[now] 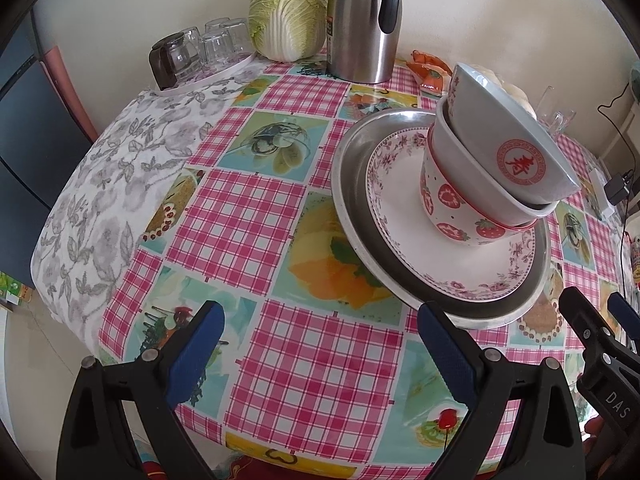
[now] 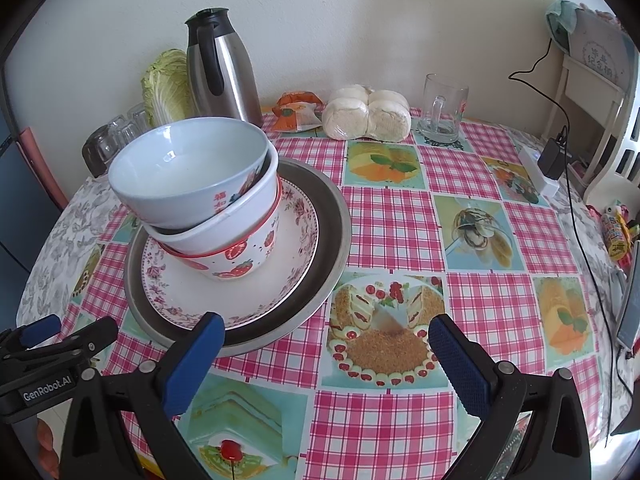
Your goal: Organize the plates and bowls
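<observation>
A metal tray (image 1: 352,168) (image 2: 332,216) sits on the checked tablecloth and carries a floral plate (image 1: 396,200) (image 2: 296,240). On the plate stands a stack of three bowls: a strawberry bowl (image 1: 452,208) (image 2: 240,264) at the bottom, a white bowl (image 1: 472,160) (image 2: 236,216) in it, and a tilted pale bowl (image 1: 516,136) (image 2: 184,164) with a red emblem on top. My left gripper (image 1: 320,328) is open over the cloth, left of the tray's near rim. My right gripper (image 2: 326,340) is open, its left finger (image 2: 196,356) in front of the tray's near rim. Both hold nothing.
At the back stand a steel thermos (image 1: 364,20) (image 2: 224,68), a cabbage (image 1: 288,12) (image 2: 164,80) and a tray of glasses (image 1: 200,52). Wrapped buns (image 2: 368,114), a snack packet (image 2: 296,114) and a glass mug (image 2: 444,108) lie far right. A charger and cable (image 2: 552,156) sit at the right edge.
</observation>
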